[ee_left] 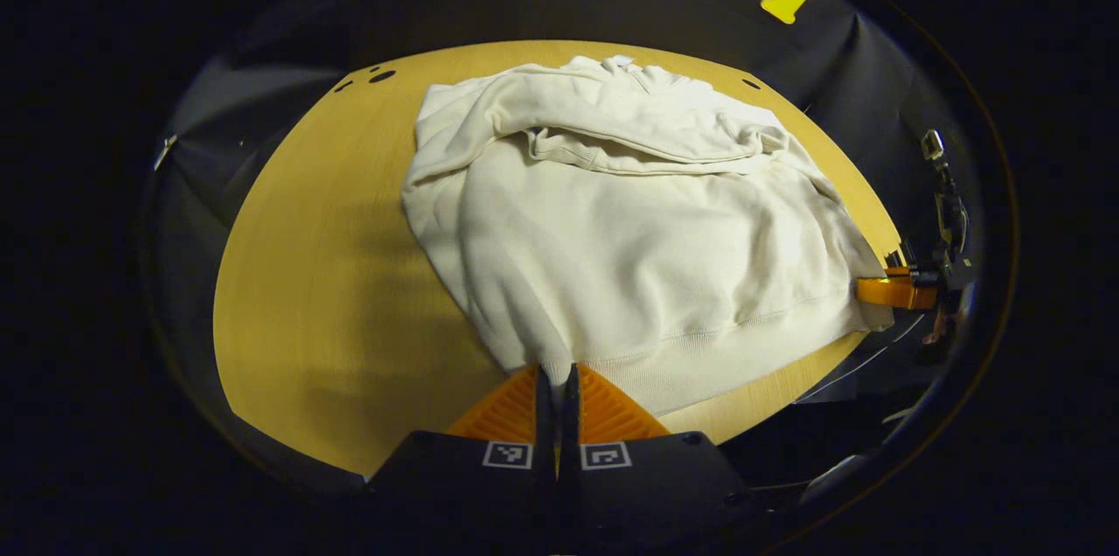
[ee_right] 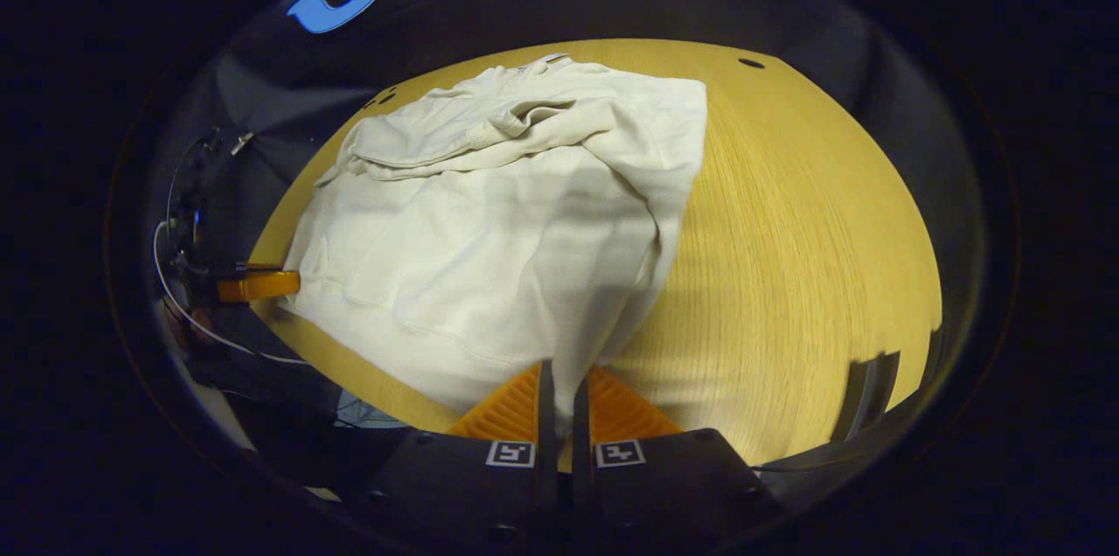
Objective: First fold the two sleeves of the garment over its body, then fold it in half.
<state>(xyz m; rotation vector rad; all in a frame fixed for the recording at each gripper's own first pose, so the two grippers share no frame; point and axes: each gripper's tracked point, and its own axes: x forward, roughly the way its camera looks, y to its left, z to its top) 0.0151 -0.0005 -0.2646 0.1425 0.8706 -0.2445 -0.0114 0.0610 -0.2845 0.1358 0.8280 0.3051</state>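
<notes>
A cream sweatshirt (ee_left: 629, 250) lies flat on the wooden table (ee_left: 306, 276), with both sleeves (ee_left: 612, 132) folded across its upper body. My left gripper (ee_left: 557, 374) is shut on the hem's near left corner. Far to the right of that view, my right gripper (ee_left: 887, 289) holds the hem's other corner. In the right gripper view the sweatshirt (ee_right: 489, 241) spreads to the left, and its hem corner runs down between the fingers of my right gripper (ee_right: 564, 381), which is shut on it. The left gripper (ee_right: 258, 285) shows at the opposite corner, by the table's edge.
Bare tabletop (ee_right: 787, 232) stretches on the sweatshirt's far side in the right gripper view. Small dark holes (ee_left: 380, 76) mark the table's back corners. Black cloth walls stand behind the table. A white cable (ee_right: 218, 337) hangs below the table's near edge.
</notes>
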